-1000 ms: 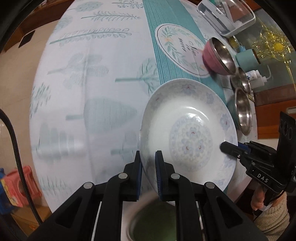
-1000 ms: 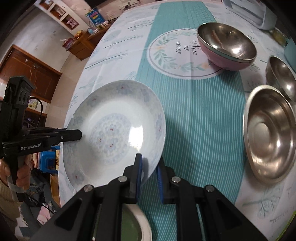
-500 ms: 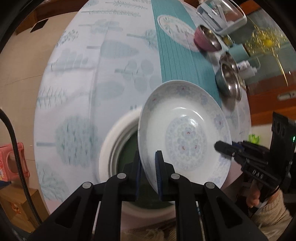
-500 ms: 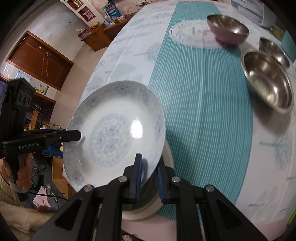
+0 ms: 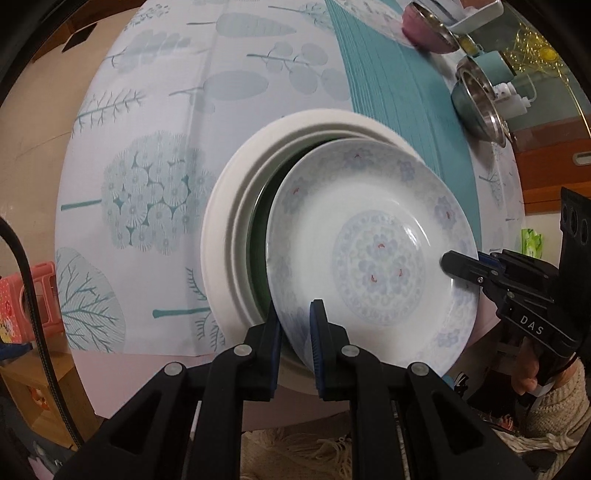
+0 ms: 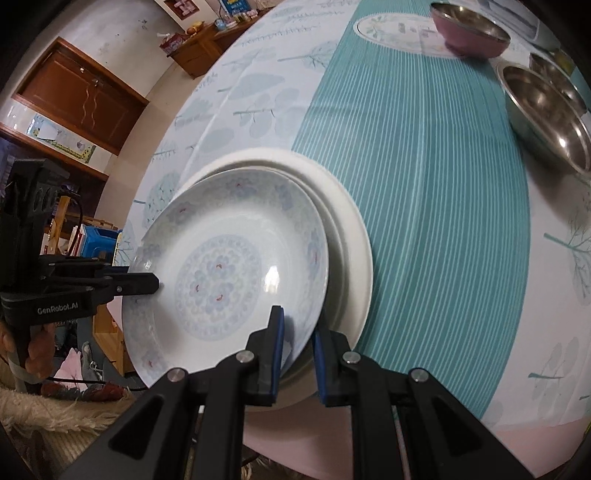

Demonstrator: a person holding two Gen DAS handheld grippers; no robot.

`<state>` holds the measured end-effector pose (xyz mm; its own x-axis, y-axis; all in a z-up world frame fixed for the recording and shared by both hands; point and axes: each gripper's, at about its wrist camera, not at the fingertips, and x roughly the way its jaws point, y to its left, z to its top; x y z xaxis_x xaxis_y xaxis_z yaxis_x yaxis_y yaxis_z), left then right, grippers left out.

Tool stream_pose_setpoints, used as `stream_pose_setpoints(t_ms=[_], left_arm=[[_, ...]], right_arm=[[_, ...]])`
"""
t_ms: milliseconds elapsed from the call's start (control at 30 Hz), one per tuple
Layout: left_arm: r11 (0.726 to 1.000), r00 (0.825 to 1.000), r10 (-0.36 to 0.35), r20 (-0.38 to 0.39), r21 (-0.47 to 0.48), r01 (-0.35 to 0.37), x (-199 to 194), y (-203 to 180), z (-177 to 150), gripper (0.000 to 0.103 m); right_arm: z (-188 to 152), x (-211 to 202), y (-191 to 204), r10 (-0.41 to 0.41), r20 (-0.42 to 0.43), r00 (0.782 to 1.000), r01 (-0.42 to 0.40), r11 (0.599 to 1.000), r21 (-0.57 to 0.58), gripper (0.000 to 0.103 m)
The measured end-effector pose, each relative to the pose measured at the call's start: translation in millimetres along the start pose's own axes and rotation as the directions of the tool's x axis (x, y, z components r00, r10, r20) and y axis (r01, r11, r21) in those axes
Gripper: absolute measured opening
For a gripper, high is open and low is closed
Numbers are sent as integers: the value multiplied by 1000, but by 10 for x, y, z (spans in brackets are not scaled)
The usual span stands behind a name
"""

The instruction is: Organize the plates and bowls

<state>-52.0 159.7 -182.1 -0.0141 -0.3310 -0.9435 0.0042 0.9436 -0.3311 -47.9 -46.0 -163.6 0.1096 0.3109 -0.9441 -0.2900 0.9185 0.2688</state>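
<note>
A white plate with a pale blue flower pattern hangs tilted just above a stack of plain white plates near the table's front edge. My left gripper is shut on the patterned plate's rim. My right gripper is shut on the opposite rim. Each gripper shows in the other's view: the right one at the plate's right edge, the left one at its left edge. The patterned plate hides most of the stack's inside.
Steel bowls and a pink bowl with a steel inside stand far right on the teal striped runner. A white tray lies at the back. The table edge is just below the stack.
Both grippers carried the patterned plate toward the table's near edge and lowered it over the white stack, which has come fully into view beneath it. Both grips stayed shut.
</note>
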Motion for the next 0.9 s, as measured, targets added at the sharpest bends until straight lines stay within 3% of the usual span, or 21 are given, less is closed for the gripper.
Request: stream_pose_setpoints(t_ms=[700, 900], left_arm=[[1000, 1000, 6, -7, -20, -6, 121, 11, 83, 11], [1000, 1000, 6, 26, -24, -5, 44, 30, 130, 22]], right_arm=[[-13, 218, 212, -118, -29, 993, 116, 991, -64, 18], [9, 212, 303, -190, -1, 982, 189, 976, -104, 20]])
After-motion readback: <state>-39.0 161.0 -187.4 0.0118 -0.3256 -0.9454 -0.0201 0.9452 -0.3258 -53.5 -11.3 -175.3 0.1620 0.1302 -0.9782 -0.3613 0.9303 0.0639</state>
